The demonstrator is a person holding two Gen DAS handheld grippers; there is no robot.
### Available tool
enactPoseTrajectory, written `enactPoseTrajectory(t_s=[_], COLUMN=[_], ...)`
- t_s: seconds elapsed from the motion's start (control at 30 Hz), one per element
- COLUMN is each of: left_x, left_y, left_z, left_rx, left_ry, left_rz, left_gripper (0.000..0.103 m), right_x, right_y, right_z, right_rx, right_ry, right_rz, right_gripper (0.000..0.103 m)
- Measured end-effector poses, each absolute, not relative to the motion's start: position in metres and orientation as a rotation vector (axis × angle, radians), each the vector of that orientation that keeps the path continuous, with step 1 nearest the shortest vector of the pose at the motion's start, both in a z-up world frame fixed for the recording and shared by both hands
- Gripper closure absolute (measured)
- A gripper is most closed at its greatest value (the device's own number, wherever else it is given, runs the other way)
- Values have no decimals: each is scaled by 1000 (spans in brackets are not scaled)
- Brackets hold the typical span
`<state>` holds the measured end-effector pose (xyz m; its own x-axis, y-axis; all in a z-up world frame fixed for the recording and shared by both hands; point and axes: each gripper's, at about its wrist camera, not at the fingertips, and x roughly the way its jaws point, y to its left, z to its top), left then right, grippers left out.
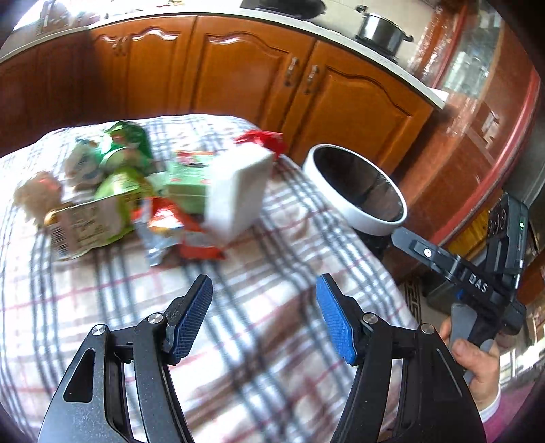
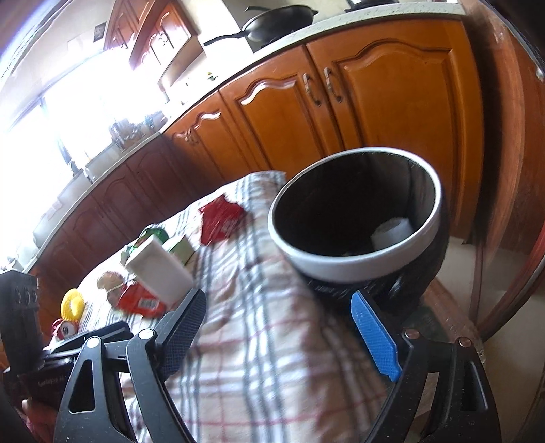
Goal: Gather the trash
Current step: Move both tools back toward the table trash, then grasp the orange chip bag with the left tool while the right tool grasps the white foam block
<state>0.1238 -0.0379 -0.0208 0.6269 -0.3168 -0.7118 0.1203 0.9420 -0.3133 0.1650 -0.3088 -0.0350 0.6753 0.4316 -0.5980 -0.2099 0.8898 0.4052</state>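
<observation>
A pile of trash lies on the plaid-covered table (image 1: 238, 323): a white box (image 1: 236, 191), green packets (image 1: 126, 150), a red-and-silver wrapper (image 1: 170, 228) and a red wrapper (image 1: 262, 139). My left gripper (image 1: 264, 313) is open and empty, a short way in front of the pile. A black bin with a white rim (image 1: 354, 189) stands off the table's right edge. In the right wrist view the bin (image 2: 357, 218) holds a white roll (image 2: 391, 231). My right gripper (image 2: 286, 327) is open and empty, just before the bin. The white box (image 2: 160, 272) and red wrapper (image 2: 221, 218) show there too.
Wooden kitchen cabinets (image 1: 245, 68) run behind the table under a light countertop with a steel pot (image 1: 381, 29) and a black pan (image 2: 276, 22). A yellow ring-shaped item (image 2: 72, 303) and a red can (image 2: 64, 329) lie at the table's left in the right wrist view.
</observation>
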Motion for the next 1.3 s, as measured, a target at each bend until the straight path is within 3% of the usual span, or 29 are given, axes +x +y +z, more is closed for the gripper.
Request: enactPoseTrajectory(t_s=[0.5,0.87,0.97,1.0,1.03,1.3], left_x=[119,157,167,169,170,154], left_y=[12,16,18,19,21,38], left_z=[-27,-36,-42,-45,-47,-50], left_rx=[-309,-355,-363,-369,-377,-389], left_ry=[853,868,882,892,898,893], left_rz=[-164,-164,-176,-184,-192,-209], left_gripper=[39,41,68,84,94,98], right_x=[153,164,168,169,171,192], right_y=[-262,-239,-232,-231,-227,-189], right_z=[-34,-41,-39,-39,-38,-36], right_rx=[283,263,251,248,244,177], right_ry=[764,784,783,782,782,767], right_rz=[464,496,505,508,517,597], right_gripper=[14,14,14,14,14,15])
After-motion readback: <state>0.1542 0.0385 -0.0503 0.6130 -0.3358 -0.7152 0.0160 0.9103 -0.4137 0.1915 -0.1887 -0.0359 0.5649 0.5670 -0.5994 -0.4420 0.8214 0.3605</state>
